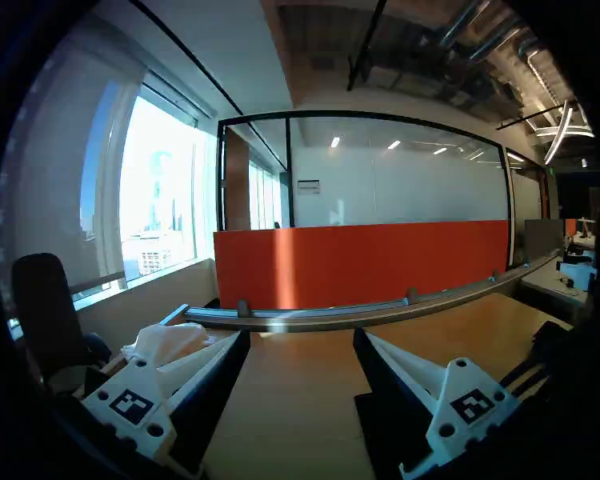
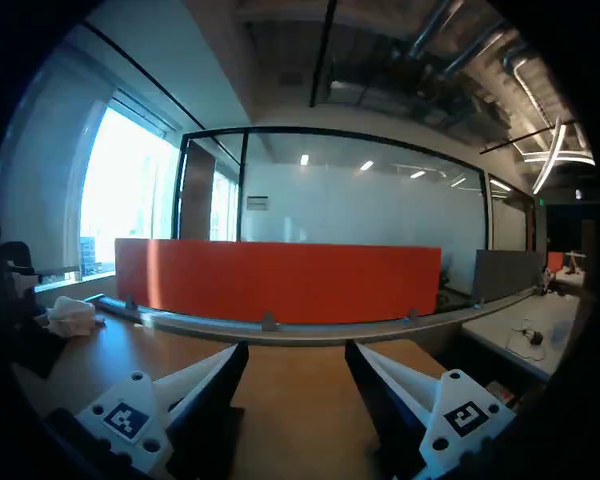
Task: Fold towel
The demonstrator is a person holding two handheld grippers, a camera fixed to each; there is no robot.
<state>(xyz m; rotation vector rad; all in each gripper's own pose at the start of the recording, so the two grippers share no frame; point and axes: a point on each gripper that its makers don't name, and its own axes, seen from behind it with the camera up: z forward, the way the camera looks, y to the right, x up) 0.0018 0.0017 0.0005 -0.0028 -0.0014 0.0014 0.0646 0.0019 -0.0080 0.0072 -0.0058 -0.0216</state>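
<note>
A crumpled white towel (image 1: 166, 342) lies on the wooden desk (image 1: 300, 384) at the left, just beyond my left finger in the left gripper view. My left gripper (image 1: 302, 340) is open above the desk with nothing between its fingers. In the right gripper view the same white towel (image 2: 70, 316) sits far off at the left end of the desk (image 2: 300, 400). My right gripper (image 2: 297, 350) is open too, over bare wood, well to the right of the towel.
An orange partition (image 1: 364, 264) with a metal rail (image 1: 340, 314) runs along the desk's far edge. A dark chair (image 1: 48, 320) stands at the left by the window. A neighbouring white desk (image 2: 524, 328) with cables lies to the right.
</note>
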